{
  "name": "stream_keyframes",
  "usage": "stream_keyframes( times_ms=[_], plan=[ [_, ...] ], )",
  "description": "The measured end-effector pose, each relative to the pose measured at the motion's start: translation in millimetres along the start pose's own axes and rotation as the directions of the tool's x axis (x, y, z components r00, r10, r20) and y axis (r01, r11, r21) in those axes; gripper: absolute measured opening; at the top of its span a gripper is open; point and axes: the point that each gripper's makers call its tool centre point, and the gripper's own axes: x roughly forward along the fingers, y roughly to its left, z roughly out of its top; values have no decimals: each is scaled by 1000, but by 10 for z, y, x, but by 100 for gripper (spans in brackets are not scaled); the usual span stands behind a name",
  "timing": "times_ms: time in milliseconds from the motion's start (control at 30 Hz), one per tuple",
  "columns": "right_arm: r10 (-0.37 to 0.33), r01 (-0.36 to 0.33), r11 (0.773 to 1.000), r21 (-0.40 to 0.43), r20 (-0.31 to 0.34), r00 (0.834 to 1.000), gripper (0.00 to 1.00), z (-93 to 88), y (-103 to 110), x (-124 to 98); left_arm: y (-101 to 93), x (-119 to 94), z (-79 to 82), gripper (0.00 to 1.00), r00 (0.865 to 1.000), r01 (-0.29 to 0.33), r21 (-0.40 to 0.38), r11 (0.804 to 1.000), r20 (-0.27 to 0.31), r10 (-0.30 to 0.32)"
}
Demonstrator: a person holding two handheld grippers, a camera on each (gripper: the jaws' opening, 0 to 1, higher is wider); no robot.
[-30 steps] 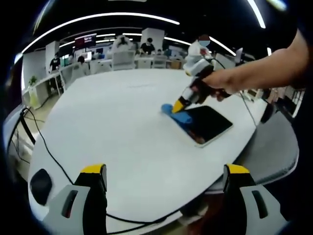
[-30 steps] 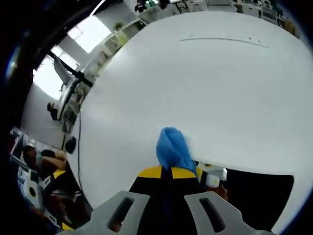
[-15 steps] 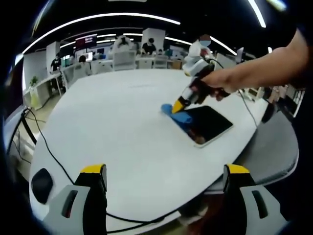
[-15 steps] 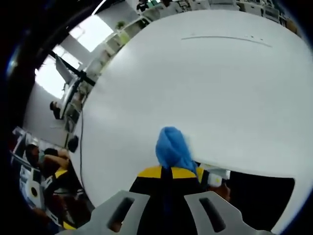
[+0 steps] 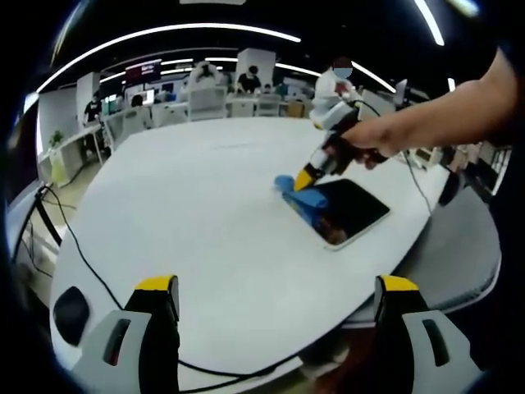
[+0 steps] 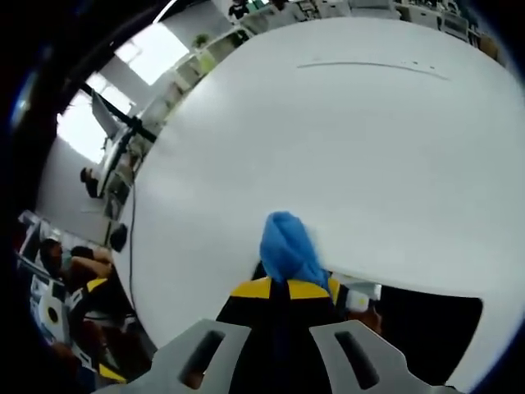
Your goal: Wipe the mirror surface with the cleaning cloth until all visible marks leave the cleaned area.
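- Left gripper view: our right gripper [image 5: 305,176], clenched on the cleaning cloth [image 5: 302,199], has nudged along the mirror [image 5: 349,209] edge; wiping continues.
- Our left gripper [image 5: 275,287] hangs released over the table [image 5: 189,205].

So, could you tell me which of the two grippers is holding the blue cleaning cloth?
The right gripper, shut on the blue cleaning cloth at the mirror's edge. The left gripper stands open, empty above the white table.

The left gripper view looks across the white desk [image 5: 189,213] from its near edge. The right gripper view hovers close above the mirror [image 6: 426,316]. Both views share the desk and the blue cloth [image 5: 303,195].
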Motion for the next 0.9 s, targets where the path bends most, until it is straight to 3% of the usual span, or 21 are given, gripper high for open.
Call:
stream_keyframes(
  times_ms=[900],
  plan=[
    [-41,41,999,15,9,999,0,-59,-246,-144,-60,78,41,99,1000,16,8,1000,10,-17]
  ],
)
